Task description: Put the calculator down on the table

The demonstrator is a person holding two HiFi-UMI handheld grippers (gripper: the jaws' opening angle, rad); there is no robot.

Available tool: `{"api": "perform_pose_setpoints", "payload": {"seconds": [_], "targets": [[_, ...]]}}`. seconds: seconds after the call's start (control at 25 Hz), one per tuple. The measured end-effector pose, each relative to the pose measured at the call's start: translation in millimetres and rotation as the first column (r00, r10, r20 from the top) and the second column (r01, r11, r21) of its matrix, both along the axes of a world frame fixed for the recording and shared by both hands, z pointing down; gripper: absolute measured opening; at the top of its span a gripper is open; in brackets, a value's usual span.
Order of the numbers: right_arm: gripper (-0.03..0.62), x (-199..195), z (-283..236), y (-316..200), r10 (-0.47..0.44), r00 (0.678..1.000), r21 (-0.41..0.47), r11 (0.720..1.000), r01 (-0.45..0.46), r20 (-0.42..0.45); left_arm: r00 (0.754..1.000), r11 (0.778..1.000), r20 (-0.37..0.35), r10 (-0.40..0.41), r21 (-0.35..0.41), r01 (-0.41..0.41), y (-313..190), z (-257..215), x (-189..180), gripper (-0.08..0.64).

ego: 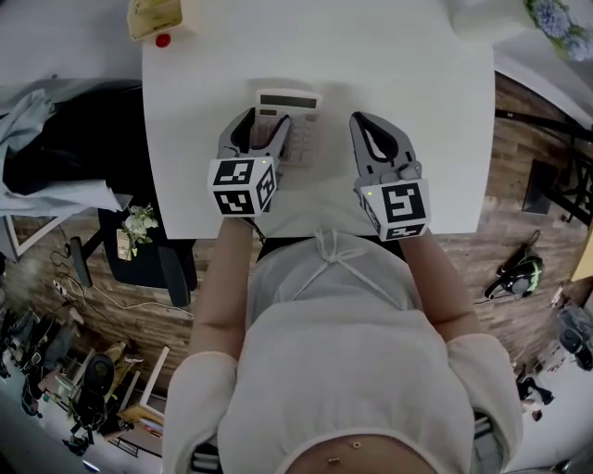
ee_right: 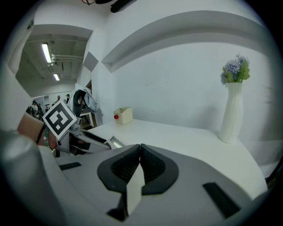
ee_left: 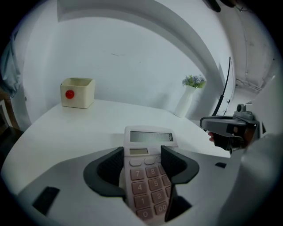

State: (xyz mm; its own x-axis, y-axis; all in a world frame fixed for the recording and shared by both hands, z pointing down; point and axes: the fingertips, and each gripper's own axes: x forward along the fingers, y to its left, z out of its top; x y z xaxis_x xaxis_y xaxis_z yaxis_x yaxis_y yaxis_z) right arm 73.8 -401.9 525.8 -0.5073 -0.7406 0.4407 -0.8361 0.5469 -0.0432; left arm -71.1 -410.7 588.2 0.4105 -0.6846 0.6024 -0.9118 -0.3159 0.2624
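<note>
A pale pink calculator (ego: 295, 125) lies flat on the white table (ego: 398, 74), display end away from me. My left gripper (ego: 265, 124) straddles its near half with the jaws spread wide. In the left gripper view the calculator (ee_left: 148, 176) sits between the dark pads (ee_left: 110, 170); a narrow gap shows at the left pad, while the right pad overlaps its edge. My right gripper (ego: 358, 120) hovers just right of the calculator. Seen from its own camera, the right gripper (ee_right: 140, 148) is shut with nothing between the pads.
A cream box with a red button (ego: 157, 17) stands at the table's far left corner. A white vase of flowers (ego: 505, 14) stands at the far right. A chair with dark clothing (ego: 65, 139) is left of the table. The near table edge is at my waist.
</note>
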Motion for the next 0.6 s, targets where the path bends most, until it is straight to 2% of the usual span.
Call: {"api": "perform_pose_setpoints", "payload": {"seconds": [0.24, 0.36, 0.52, 0.6], "targets": [[0.005, 1.0, -3.7, -0.8, 0.004, 1.0, 0.014, 1.0, -0.004, 0.0, 1.0, 1.0, 0.002, -0.002, -0.005, 0.002, 1.6, -4.5, -1.6, 0.279], [0.005, 2.5, -13.0, 0.1, 0.008, 1.0, 0.034, 0.999, -0.008, 0.003, 1.0, 0.999, 0.028, 0.009, 0.03, -0.01, 5.2, -22.9, -3.5, 0.267], [0.005, 2.0, -33.4, 7.3, 0.005, 1.0, 0.075, 0.997, -0.006, 0.016, 0.999, 0.99, 0.041, 0.019, 0.135, -0.025, 8.8, -68.7, -6.4, 0.141], [0.005, 1.7, -45.6, 12.2, 0.001, 1.0, 0.102, 0.995, -0.003, 0.023, 0.999, 0.98, 0.039, 0.018, 0.197, -0.025, 10.4, -94.3, -7.3, 0.109]]}}
